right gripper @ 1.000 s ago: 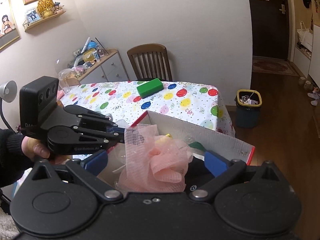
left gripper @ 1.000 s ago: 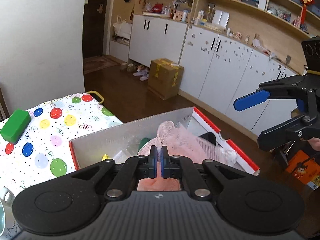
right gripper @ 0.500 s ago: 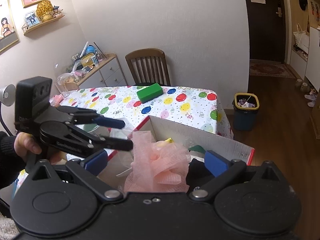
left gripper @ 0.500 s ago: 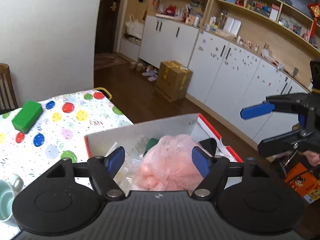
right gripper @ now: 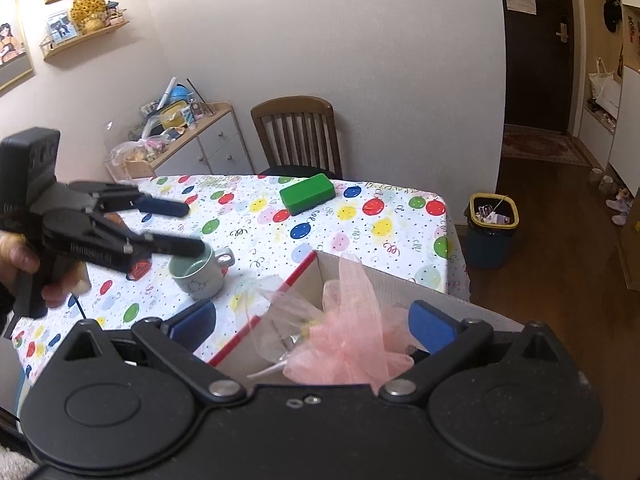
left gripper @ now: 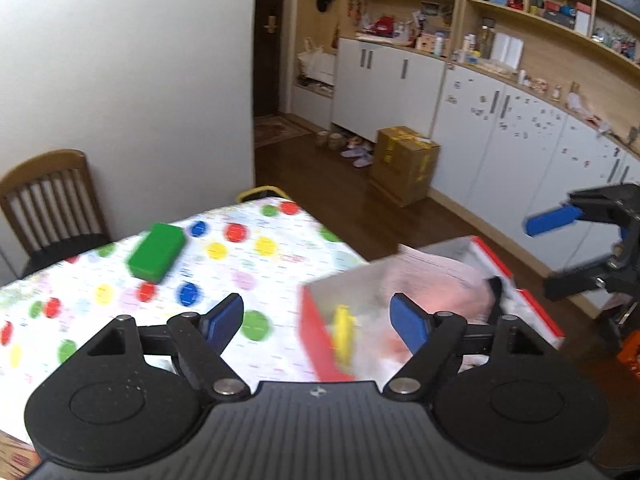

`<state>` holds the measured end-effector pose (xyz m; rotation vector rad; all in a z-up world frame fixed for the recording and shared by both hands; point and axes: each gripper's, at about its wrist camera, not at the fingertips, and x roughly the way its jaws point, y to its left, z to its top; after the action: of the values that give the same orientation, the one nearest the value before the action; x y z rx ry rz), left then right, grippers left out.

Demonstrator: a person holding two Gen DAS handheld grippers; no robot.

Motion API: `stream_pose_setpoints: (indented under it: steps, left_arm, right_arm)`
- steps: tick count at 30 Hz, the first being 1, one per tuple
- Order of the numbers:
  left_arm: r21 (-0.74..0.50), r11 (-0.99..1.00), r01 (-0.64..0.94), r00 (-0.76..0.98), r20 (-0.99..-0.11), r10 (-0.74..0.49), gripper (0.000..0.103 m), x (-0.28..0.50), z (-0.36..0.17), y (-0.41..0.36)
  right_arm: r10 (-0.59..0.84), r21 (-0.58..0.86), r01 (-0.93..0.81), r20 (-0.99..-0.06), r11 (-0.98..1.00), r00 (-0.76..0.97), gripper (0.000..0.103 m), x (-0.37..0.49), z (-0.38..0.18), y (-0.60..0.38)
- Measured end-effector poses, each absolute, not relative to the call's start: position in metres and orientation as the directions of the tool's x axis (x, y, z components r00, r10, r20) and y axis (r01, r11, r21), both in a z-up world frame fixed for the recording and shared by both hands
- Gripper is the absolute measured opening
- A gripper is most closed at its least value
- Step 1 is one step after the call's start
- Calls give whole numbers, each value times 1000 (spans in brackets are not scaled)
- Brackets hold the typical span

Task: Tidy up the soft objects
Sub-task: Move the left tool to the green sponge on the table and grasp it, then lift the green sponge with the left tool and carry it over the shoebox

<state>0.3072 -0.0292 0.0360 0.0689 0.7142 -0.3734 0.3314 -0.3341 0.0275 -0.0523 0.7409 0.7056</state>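
A dining room with white cupboards along the far wall holds a table under a balloon-print cloth, a wooden chair at its far side. On the near right corner of the table stands an open cardboard box with red edges; a pink mesh puff lies inside it beside clear plastic wrap. A green block lies far on the cloth, a pale mug nearer left. The left gripper hangs above the table beside the box, jaws opening, nothing between them. The right gripper stands wide apart over the box, gripping nothing.
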Motion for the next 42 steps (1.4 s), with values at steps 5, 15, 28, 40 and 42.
stream_pose_setpoints:
  steps: [5,15,28,40,42]
  left_arm:
    - [-20,949,314,709,-660,-248,89,342,42,5]
    - [-94,972,217,621,-754,-212,101,469,-4,59]
    - [45,976,214,533,-843,-78,101,588,-105,66]
    - [97,982,163,527,-850,-4,99,626,-145,79]
    - [92,984,153,527,-850,-3,93,627,-149,80]
  right_arm:
    - [543,211,-560,-649,801,533,103,337,20,-318]
    - [438,200,-439,-710,876,551,103,346,-1,-306]
    - [291,134,-298,-760,945,581,99,356,-24,-304]
    - [264,142,-255,-794,956,547,97,356,-40,-305]
    - [259,140,-250,-797,958,546,96,355,-41,-306]
